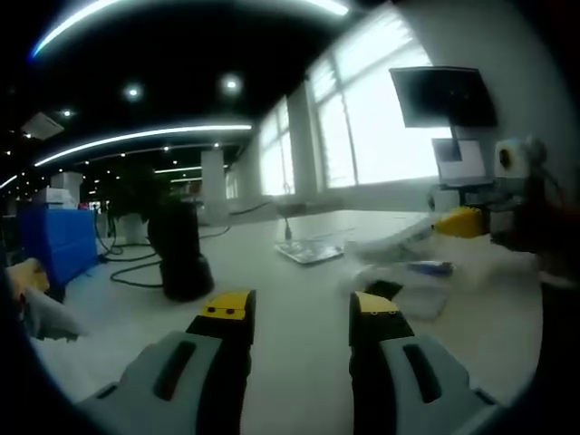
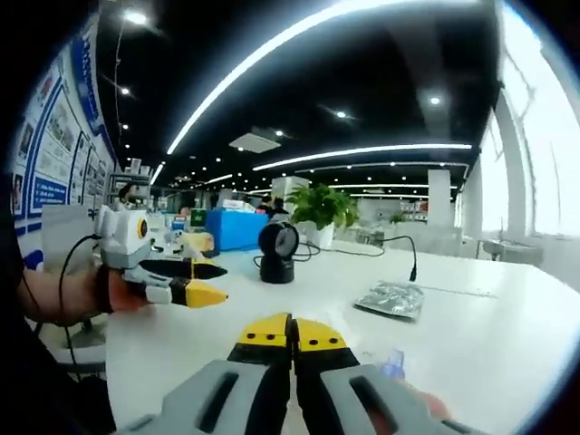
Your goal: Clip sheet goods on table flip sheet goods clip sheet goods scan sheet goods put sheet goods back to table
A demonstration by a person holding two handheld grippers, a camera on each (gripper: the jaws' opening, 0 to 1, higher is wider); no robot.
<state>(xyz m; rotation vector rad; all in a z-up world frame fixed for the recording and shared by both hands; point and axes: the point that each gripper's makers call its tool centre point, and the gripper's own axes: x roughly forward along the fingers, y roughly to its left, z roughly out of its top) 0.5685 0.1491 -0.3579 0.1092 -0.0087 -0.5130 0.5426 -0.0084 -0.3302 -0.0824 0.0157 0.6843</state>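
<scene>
On the white desk [image 2: 507,317], a silvery foil sheet of goods [image 2: 391,298] lies flat, well apart from both tongs; from the left gripper view the same sheet [image 1: 313,251] sits beyond the open jaws, near the middle of the desk. The left tongs [image 1: 299,313] stand wide open and hold nothing; they also show in the right gripper view [image 2: 204,281], carried in a person's hand [image 2: 118,290], jaws parted. The right tongs [image 2: 292,333] have their yellow tips pressed together with nothing visibly between them, though something small and bluish lies just beside them, too blurred to name. A black scanner on a stand [image 2: 277,252] waits further back, close to a blue box [image 2: 234,228] and a potted plant [image 2: 322,210]. The first clip seems not yet made. To do it well, I would open the right tongs, come in low and flat to the desk, and take the sheet by one edge so it can be turned over cleanly. Wall posters at the left carry writing, but none of it can be read.
</scene>
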